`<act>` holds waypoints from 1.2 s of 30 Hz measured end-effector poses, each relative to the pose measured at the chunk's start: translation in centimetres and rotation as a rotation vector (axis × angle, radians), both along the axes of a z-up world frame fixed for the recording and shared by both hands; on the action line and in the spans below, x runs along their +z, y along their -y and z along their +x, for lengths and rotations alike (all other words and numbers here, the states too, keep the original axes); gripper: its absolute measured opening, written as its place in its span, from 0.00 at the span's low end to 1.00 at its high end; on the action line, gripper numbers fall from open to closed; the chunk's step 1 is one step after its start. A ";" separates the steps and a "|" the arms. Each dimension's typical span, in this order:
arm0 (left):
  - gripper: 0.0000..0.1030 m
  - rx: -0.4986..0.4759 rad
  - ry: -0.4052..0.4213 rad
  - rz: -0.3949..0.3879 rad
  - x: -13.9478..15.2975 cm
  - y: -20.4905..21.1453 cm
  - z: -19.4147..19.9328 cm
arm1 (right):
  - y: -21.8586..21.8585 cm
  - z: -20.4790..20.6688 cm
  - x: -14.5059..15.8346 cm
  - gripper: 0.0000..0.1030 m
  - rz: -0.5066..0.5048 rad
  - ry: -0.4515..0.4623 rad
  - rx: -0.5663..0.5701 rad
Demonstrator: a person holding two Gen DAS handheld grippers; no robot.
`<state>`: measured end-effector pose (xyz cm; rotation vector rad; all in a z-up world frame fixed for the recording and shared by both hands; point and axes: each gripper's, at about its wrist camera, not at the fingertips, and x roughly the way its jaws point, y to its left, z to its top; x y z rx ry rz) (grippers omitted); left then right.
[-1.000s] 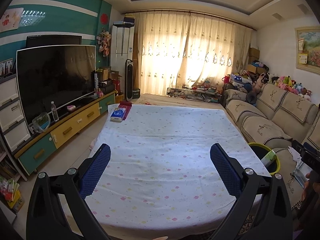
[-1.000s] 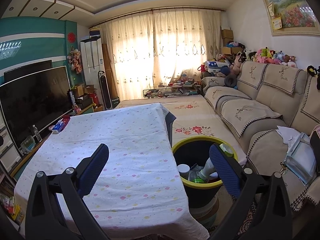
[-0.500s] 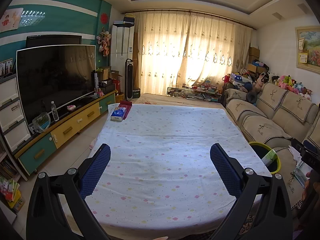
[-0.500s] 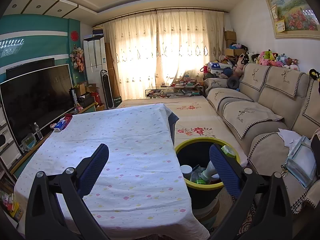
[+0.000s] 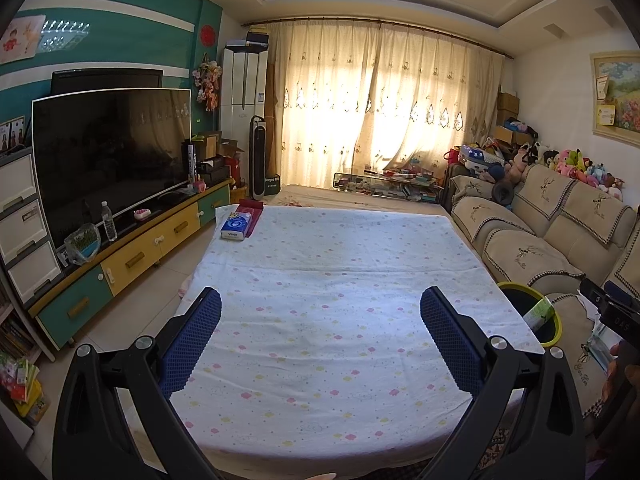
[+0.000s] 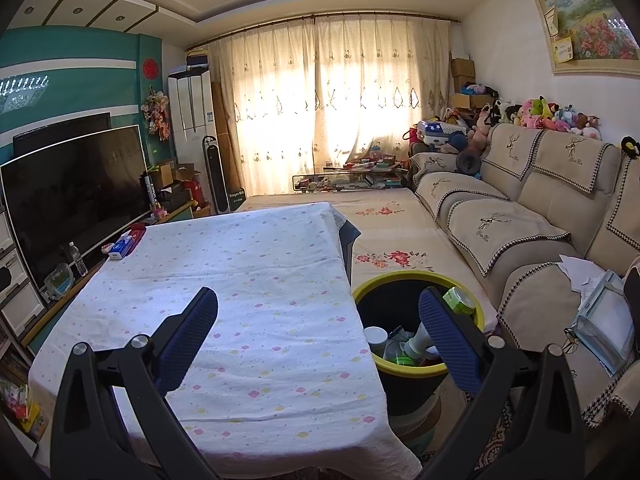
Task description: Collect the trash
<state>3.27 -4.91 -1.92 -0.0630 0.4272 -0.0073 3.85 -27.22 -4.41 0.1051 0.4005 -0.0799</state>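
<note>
A black bin with a yellow rim (image 6: 374, 282) stands on the floor at the table's right side, holding a green carton (image 6: 460, 300), a white cup (image 6: 375, 338) and bottles. The left wrist view catches the same bin (image 5: 556, 326) at the right. My left gripper (image 5: 320, 336) hangs open above the near part of the table (image 5: 320, 272), its cloth white with small coloured dots. My right gripper (image 6: 318, 338) is open over the table's right edge, its right finger in front of the bin. Nothing is between either pair of fingers.
A blue tissue pack (image 5: 236, 227) on a red box lies at the table's far left corner. A beige sofa (image 6: 532, 216) runs along the right with papers (image 6: 580, 272) on it. A TV (image 5: 108, 156) on a low cabinet lines the left wall.
The right wrist view has tilted up slightly and drawn back a little from the bin. The left gripper has hardly moved. Both stay open.
</note>
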 end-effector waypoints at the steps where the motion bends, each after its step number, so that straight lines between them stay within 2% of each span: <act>1: 0.95 -0.001 0.000 -0.001 0.0 0.0 0.0 | 0.0 0.0 0.0 0.93 -0.001 0.001 0.000; 15: 0.95 -0.009 -0.005 -0.004 -1.2 0.1 0.2 | -0.2 0.0 -0.1 0.93 0.000 -0.002 0.002; 36: 0.95 -0.017 -0.014 -0.012 -1.5 -0.3 0.4 | -0.5 0.2 -0.6 0.93 0.002 -0.005 0.007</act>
